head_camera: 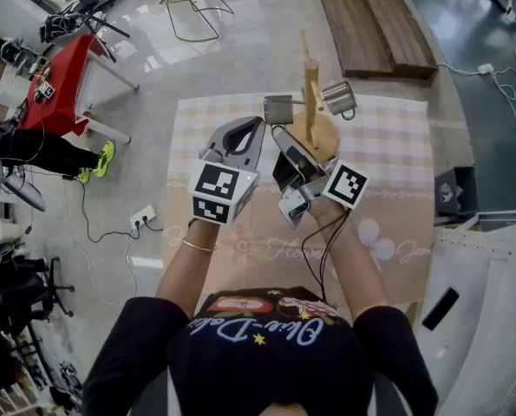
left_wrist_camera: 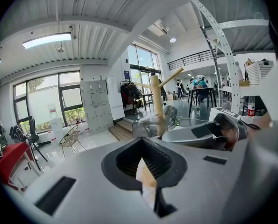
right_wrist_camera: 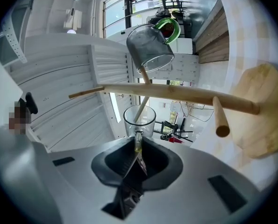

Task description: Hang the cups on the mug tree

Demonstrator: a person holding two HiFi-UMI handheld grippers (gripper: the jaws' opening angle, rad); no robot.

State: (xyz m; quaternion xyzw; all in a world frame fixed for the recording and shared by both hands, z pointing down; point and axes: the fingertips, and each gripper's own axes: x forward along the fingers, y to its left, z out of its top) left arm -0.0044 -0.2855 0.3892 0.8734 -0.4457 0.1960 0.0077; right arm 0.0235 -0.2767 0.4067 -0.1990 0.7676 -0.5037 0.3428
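A wooden mug tree (head_camera: 310, 83) stands on its round base (head_camera: 325, 137) at the far middle of the table. A grey cup (head_camera: 338, 98) with a green handle hangs on its right peg and shows high up as the grey cup (right_wrist_camera: 150, 45) in the right gripper view. My right gripper (head_camera: 278, 133) is shut on the handle of a clear glass cup (head_camera: 277, 109) and holds it against the tree's left side. The glass cup (right_wrist_camera: 139, 121) sits just past the jaws, and a thin peg slants behind it. My left gripper (head_camera: 255, 128) hovers shut and empty just left of it.
A checked cloth covers the table (head_camera: 396, 154). The tree's trunk (right_wrist_camera: 176, 93) and a short peg (right_wrist_camera: 220, 120) cross the right gripper view, close above the jaws. A wooden bench (head_camera: 375, 24) lies beyond the table, and a red table (head_camera: 62, 85) stands far left.
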